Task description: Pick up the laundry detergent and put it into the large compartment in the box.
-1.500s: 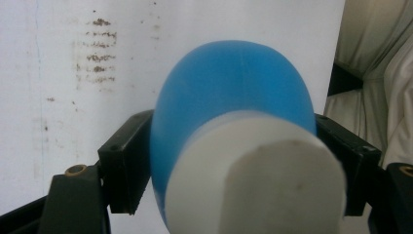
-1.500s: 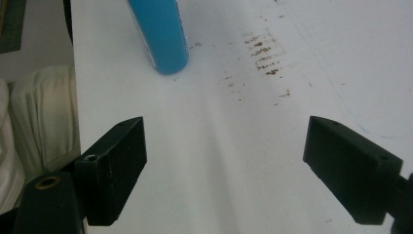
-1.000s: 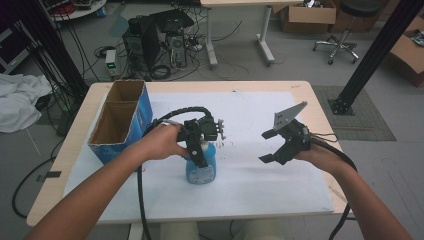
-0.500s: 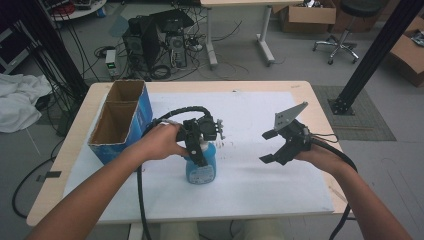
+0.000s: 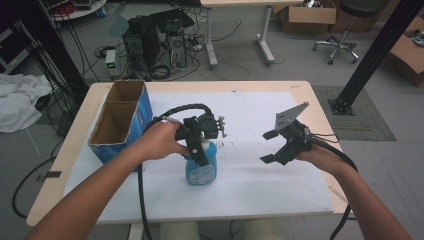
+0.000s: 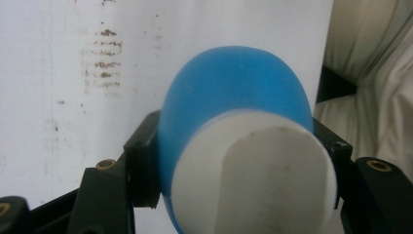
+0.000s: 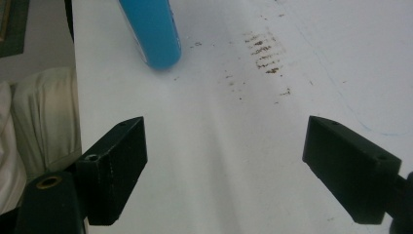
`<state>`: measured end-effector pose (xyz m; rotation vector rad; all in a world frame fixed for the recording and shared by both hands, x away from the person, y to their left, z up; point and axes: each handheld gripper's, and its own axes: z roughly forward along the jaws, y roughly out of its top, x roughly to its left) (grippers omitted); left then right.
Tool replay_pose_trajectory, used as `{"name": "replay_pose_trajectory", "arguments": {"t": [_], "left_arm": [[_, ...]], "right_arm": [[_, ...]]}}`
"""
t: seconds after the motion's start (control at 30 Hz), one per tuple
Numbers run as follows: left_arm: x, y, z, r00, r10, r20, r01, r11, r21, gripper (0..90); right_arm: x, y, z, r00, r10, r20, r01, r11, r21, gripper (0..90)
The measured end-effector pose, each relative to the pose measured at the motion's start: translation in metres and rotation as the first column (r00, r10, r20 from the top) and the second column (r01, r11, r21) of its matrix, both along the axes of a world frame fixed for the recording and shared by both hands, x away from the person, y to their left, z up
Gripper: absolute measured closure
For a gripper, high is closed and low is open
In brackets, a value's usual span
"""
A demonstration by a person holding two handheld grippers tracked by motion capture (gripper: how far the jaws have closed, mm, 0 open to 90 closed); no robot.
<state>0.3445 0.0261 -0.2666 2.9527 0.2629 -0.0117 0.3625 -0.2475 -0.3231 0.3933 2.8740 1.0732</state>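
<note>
A: So the left gripper (image 5: 201, 150) has just been closing and is now clamped on the blue bottle (image 5: 201, 169) standing mid-table, near the white cap (image 6: 253, 180)

B: Yeah, smooth plastic, probably light but slippery, so gripping high seems right. Right gripper (image 5: 272, 146) hangs spread apart, well right of it

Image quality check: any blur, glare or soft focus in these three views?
High view: even light, mildly soft, no glare. Left gripper view: the blue bottle sits too close, its white cap soft, sheet washed out. Right gripper view: tongs blurred at the edges, paper bright but its stains readable.
</note>
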Motion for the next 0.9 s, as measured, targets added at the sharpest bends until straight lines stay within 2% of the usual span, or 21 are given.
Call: {"name": "replay_pose_trajectory", "arguments": {"t": [0.17,0.27,0.4,0.43,0.53,0.57,0.6,0.73,0.83,0.9], "left_arm": [[0.0,0.004,0.024,0.9981,0.055,0.029,-0.055,0.9982,-0.027,38.0],[0.001,0.009,0.04,0.9913,0.123,0.048,-0.12,0.9917,-0.044,38.0],[0.004,0.016,0.062,0.9782,0.198,0.061,-0.195,0.9793,-0.054,38.0],[0.005,0.019,0.073,0.973,0.22,0.068,-0.217,0.9747,-0.053,38.0],[0.006,0.024,0.094,0.9615,0.264,0.075,-0.261,0.9639,-0.052,38.0],[0.006,0.024,0.094,0.9615,0.264,0.075,-0.261,0.9639,-0.052,38.0],[0.006,0.026,0.102,0.9568,0.281,0.077,-0.277,0.9594,-0.053,38.0],[0.007,0.031,0.124,0.9465,0.314,0.073,-0.311,0.9487,-0.059,38.0],[0.008,0.036,0.142,0.9356,0.346,0.073,-0.341,0.9376,-0.069,38.0],[0.007,0.039,0.153,0.9243,0.374,0.077,-0.368,0.9264,-0.082,38.0]], "right_arm": [[0.0,0.001,0.0,1.0,0.007,-0.002,-0.007,1.0,0.004,16.5],[0.0,0.002,0.0,1.0,0.01,-0.002,-0.01,0.9999,0.005,16.5],[0.0,0.003,0.001,0.9999,0.016,0.0,-0.016,0.9999,0.006,16.5],[0.0,0.003,0.001,0.9998,0.018,0.0,-0.018,0.9998,0.007,16.6],[0.0,0.006,0.003,0.9997,0.026,0.004,-0.026,0.9996,0.007,16.6],[0.0,0.006,0.003,0.9997,0.026,0.004,-0.026,0.9996,0.007,16.6],[0.001,0.006,0.004,0.9996,0.029,0.007,-0.029,0.9996,0.008,16.6],[0.001,0.009,0.008,0.9992,0.039,0.012,-0.039,0.9991,0.013,16.7],[0.0,0.01,0.01,0.9986,0.05,0.018,-0.05,0.9986,0.014,16.7],[0.0,0.011,0.011,0.9983,0.054,0.019,-0.055,0.9984,0.016,16.7]]}}
